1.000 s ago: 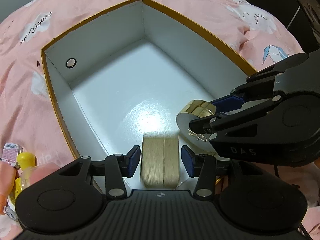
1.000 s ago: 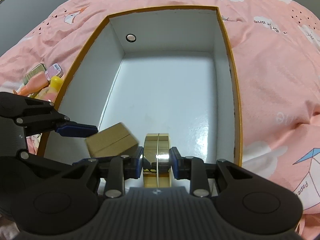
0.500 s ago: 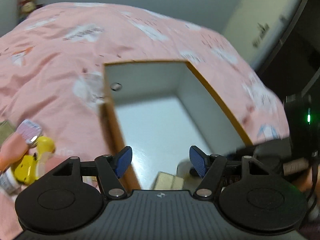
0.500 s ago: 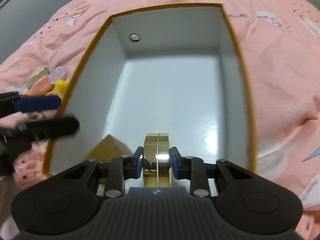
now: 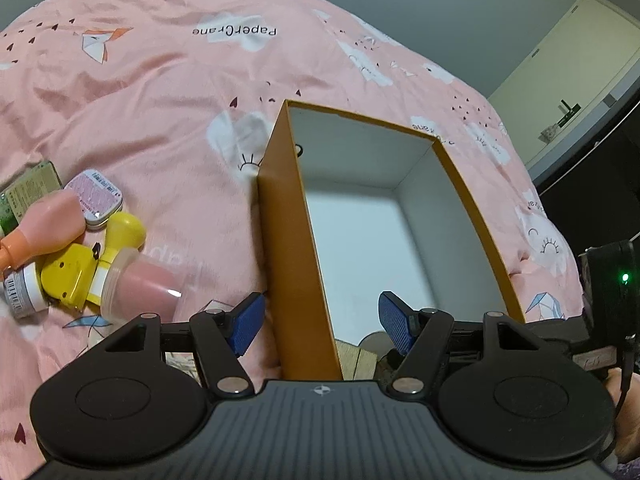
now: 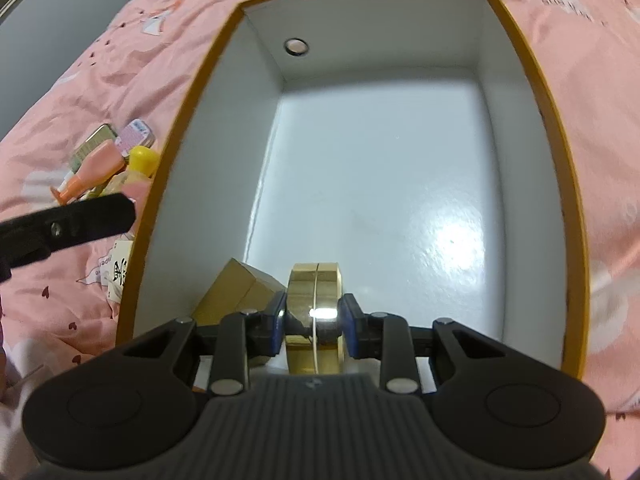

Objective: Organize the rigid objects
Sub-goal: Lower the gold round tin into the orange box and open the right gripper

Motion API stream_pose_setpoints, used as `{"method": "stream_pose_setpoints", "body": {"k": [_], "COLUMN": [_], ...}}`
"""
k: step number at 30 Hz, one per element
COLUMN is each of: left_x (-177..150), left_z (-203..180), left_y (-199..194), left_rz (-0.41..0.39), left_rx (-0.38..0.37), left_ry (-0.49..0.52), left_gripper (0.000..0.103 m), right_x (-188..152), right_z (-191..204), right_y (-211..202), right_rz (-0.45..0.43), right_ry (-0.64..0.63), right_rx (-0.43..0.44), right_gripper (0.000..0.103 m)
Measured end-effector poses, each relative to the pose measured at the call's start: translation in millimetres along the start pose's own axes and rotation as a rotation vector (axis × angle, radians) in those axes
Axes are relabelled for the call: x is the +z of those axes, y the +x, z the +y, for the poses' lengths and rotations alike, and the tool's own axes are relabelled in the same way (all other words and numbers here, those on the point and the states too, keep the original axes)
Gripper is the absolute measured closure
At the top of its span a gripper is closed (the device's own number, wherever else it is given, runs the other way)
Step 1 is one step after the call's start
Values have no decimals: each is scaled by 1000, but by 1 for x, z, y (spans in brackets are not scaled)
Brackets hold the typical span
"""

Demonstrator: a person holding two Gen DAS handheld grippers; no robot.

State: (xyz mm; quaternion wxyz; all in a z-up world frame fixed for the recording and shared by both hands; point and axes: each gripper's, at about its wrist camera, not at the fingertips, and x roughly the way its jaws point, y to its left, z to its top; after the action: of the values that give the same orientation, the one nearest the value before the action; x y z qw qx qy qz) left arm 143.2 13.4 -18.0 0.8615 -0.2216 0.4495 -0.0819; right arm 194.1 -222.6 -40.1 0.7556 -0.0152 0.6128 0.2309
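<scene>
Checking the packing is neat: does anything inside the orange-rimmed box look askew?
Yes. The tan cardboard box in the near-left corner of the white-lined box sits tilted, one corner raised, beside the gold round tin.

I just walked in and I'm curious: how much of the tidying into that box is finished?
One tan box already lies inside the orange box. The right gripper holds a gold tin low inside it. The left gripper is open and empty. The pile of bottles and tins waits on the bedspread.

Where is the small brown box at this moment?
In the right wrist view, the brown box sits inside the orange box, in its near left corner, just left of the gold tin held by the right gripper.
</scene>
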Motion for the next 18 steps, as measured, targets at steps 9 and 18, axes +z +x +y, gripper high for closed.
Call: {"method": "stream_pose_setpoints", "body": {"k": [9,18], "left_x": [-7,-8], "left_z": [0,0], "left_y": [0,-2], "left_rz": [23,48], "left_rx": [4,15], "left_ry": [2,1], "left_gripper": [26,26], "right_x": [0,-1], "right_z": [-14,-6], "right_y": [0,15], "right_rz": [31,112], "right_ry": [33,-83], "right_rx": [-72,-177], "right_gripper": [67,50]}}
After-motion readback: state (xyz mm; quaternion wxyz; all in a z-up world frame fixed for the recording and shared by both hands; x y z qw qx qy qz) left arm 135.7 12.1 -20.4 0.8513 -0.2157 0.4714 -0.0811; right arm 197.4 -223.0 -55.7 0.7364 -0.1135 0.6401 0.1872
